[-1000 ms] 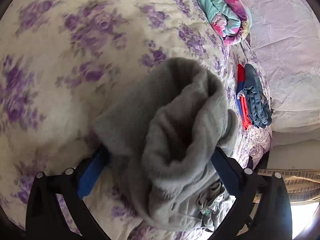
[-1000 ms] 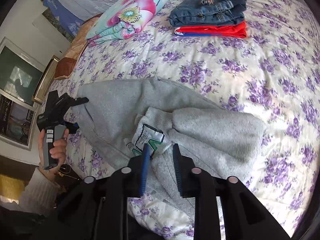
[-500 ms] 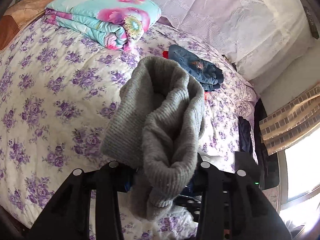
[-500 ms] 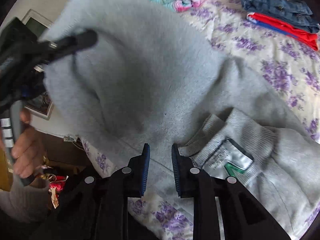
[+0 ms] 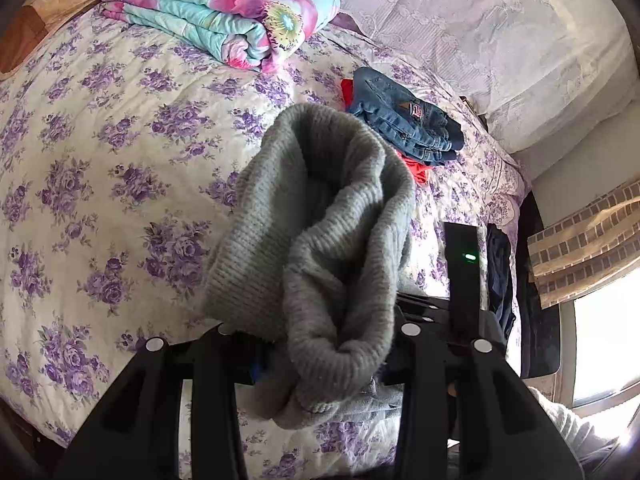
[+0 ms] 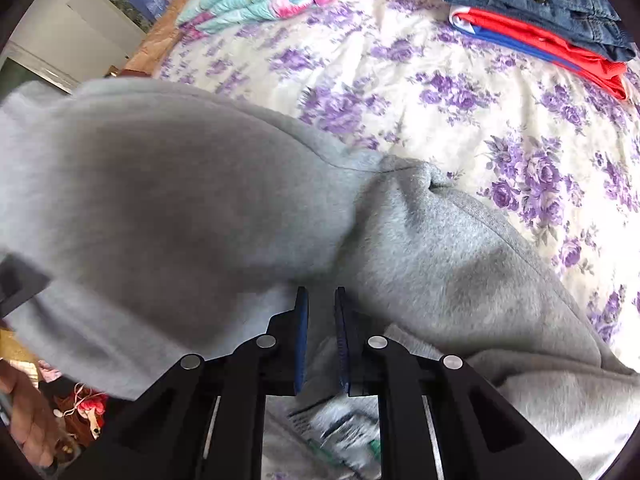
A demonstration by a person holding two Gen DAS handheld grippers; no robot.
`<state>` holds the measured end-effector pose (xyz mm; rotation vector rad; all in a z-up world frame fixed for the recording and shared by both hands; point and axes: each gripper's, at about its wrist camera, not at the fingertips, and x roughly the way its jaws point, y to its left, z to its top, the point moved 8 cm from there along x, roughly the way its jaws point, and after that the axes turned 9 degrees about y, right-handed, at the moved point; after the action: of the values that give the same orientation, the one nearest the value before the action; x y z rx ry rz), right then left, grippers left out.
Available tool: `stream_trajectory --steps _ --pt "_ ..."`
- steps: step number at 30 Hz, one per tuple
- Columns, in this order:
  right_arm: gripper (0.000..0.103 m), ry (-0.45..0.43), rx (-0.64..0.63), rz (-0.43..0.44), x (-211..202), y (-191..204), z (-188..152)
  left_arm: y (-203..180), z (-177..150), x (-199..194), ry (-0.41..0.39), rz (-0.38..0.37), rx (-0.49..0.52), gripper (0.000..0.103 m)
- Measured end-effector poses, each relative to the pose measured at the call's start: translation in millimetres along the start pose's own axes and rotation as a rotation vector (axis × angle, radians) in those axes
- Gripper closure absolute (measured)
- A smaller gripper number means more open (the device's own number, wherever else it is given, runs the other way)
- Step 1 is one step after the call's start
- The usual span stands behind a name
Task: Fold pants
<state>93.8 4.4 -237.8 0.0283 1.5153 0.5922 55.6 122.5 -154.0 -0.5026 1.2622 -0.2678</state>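
Note:
The grey sweatpants (image 6: 440, 248) lie on the floral bedspread (image 6: 460, 120). My left gripper (image 5: 320, 360) is shut on a ribbed grey cuff (image 5: 320, 232) of the pants and holds it up above the bed; the cuff hides its fingertips. In the right wrist view the lifted leg (image 6: 160, 200) hangs over the rest of the pants at the left. My right gripper (image 6: 320, 340) sits low over the pants, its blue pads narrowly apart with grey fabric between them. A white label (image 6: 332, 432) shows below the pads.
Folded jeans (image 5: 404, 128) lie on a folded red garment (image 6: 540, 44) at the far side of the bed. A rolled floral quilt (image 5: 224, 20) and a lace-covered pillow (image 5: 500, 32) lie near the head. A window (image 5: 604, 340) is at the right.
My left gripper has lifted the cuff off the bed and carried it over the pants. My right gripper has moved in closer over the waist area, so the label is now below its pads.

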Motion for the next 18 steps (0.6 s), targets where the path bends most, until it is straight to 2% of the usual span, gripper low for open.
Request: stream_trajectory --steps 2,4,5,7,11,15,16,18 --pt "0.097 0.014 0.016 0.002 16.5 -4.3 5.9 -9.3 -2.5 4.5 0.019 0.019 0.024 0.066" --pt "0.097 0.013 0.042 0.034 10.9 -4.1 7.5 -20.7 -5.1 9.7 0.043 0.023 0.046 0.065" --pt "0.095 0.01 0.06 0.067 2.3 -5.7 6.4 -27.5 -6.3 10.9 0.053 0.024 0.065 0.065" --pt "0.094 -0.068 0.08 0.107 -33.1 -15.1 4.3 -43.7 -9.3 13.2 0.067 0.052 0.12 0.065" --pt "0.094 -0.224 0.108 0.005 -118.0 -66.8 -26.7 -81.8 -19.7 27.7 0.107 0.062 0.236 0.064" --pt "0.094 -0.29 0.23 -0.087 -170.4 -141.3 -81.8 -133.0 -37.9 64.3 0.19 0.021 0.356 0.062" --pt "0.094 -0.302 0.266 -0.109 -175.1 -161.0 -94.9 -147.5 -45.9 78.5 0.225 0.003 0.39 0.06" --pt "0.094 -0.312 0.337 -0.161 -177.7 -191.6 -129.6 -173.8 -65.5 109.6 0.325 -0.068 0.46 0.047"
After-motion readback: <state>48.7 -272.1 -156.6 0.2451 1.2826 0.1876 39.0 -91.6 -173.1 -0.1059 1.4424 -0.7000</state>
